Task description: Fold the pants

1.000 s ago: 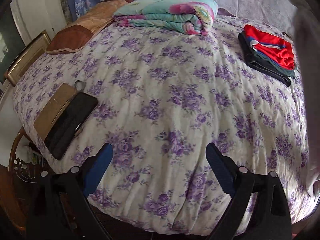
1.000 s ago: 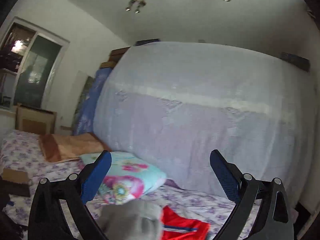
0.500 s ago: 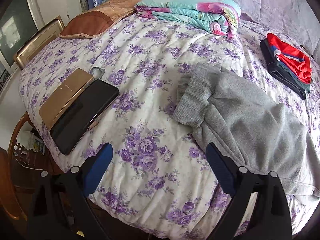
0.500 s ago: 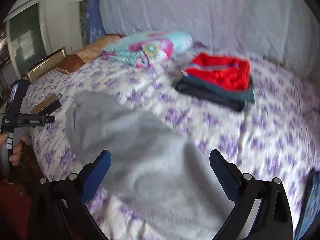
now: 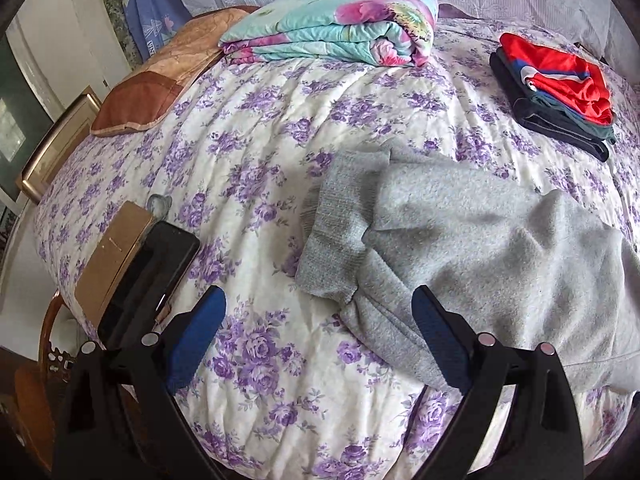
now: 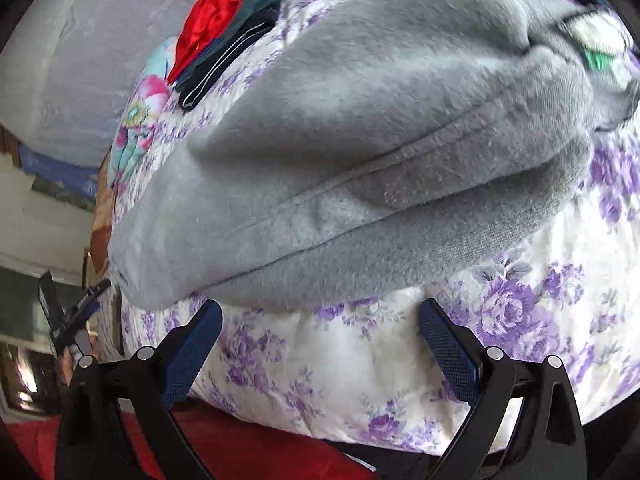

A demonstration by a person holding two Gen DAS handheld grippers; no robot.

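Floral purple quilt (image 5: 248,128) covered the bed, and the grey pants (image 5: 472,240), absent from it a second earlier, now lay rumpled toward three o'clock, cuff (image 5: 340,220) bunched near centre. Folded clothes (image 5: 556,92) sat at one o'clock, a phone (image 5: 152,280) at nine. Left tongs (image 5: 318,344) and right tongs (image 6: 320,344) both gaped wide, holding nothing; flattening likely came next.

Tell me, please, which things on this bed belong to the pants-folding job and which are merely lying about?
Job in hand:
grey pants
left gripper, open
right gripper, open

Lying about:
folded floral quilt
red and dark folded clothes
brown pillow
black phone
tan box
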